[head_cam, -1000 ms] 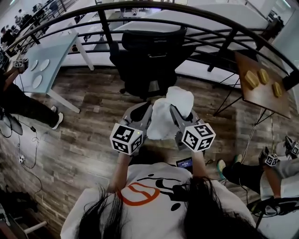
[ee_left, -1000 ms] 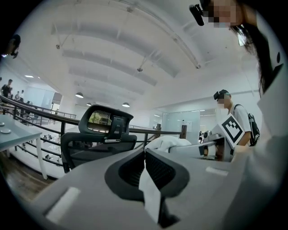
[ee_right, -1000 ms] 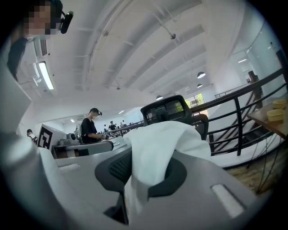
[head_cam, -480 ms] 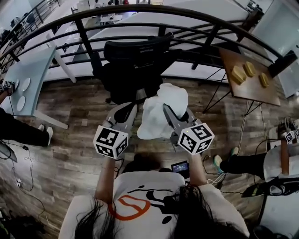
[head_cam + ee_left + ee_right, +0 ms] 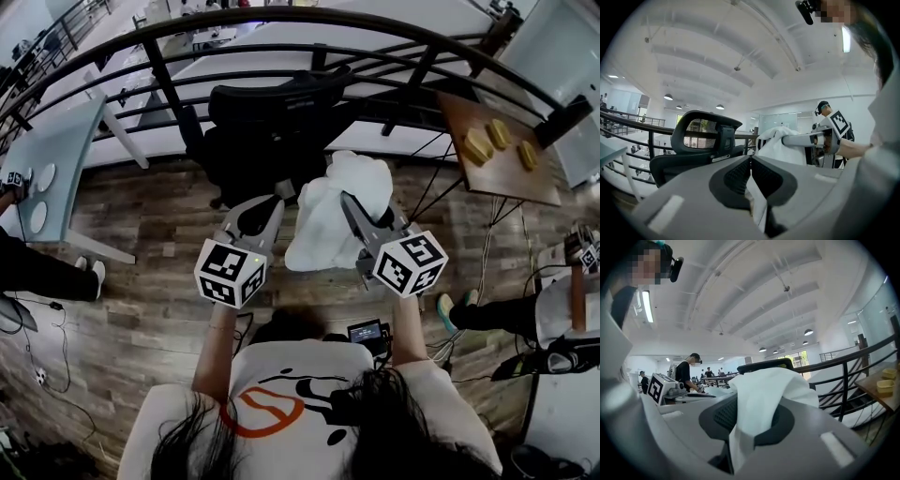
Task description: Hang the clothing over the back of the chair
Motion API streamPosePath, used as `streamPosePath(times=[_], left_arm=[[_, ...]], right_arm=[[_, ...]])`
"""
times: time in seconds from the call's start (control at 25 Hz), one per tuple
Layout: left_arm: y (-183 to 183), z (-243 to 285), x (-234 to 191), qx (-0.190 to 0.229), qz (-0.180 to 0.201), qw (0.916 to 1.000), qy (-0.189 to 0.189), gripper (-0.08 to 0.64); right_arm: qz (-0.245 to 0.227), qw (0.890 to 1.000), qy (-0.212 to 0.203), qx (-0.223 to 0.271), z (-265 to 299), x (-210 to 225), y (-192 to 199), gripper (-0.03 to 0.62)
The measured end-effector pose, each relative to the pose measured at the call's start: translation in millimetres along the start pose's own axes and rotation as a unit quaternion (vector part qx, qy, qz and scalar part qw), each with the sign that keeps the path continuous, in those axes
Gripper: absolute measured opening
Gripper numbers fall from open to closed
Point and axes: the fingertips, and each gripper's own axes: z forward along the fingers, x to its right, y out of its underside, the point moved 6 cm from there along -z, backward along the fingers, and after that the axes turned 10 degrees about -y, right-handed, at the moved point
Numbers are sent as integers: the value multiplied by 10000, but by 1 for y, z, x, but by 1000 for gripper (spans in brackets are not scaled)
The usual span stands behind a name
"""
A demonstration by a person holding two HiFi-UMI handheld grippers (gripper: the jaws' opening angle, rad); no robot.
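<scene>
Two grippers, left gripper [image 5: 751, 161] and right gripper [image 5: 354, 204], each clamped on bunched white garment [image 5: 339, 208] between them; black chair [image 5: 281, 103] ahead; approach step, next lift over backrest and drape.

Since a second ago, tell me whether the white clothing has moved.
Yes. The white clothing has moved forward, closing on the black chair; its top now overlaps the chair's seat edge.

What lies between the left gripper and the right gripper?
The bunched white clothing, seen in the head view; the left gripper and right gripper are each shut on it.
</scene>
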Motion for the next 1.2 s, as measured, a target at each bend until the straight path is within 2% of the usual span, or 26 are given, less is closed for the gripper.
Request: streamPosePath(times=[0.24,0.64,0.88,1.04,1.2], left_arm=[[-5,5,-8,13,57,9999,150,0],[-14,19,-17,96,-8,9998,175,0],[-17,35,-25,122,-73,9999,-27,0],[-24,42,-39,202,-220,9991,-285,0],[-36,57,-45,310,-244,9975,-588,0]], right_arm=[[-264,9994,-125,192,5,6,-37,89],[-1412,9875,-599,351,20,13,-128,89],[-1717,9794,-914,538,48,37,-176,89],[-1749,9774,-1081,493,79,60,-194,89],[-2001,9704,-1279,428,112,82,-220,91]])
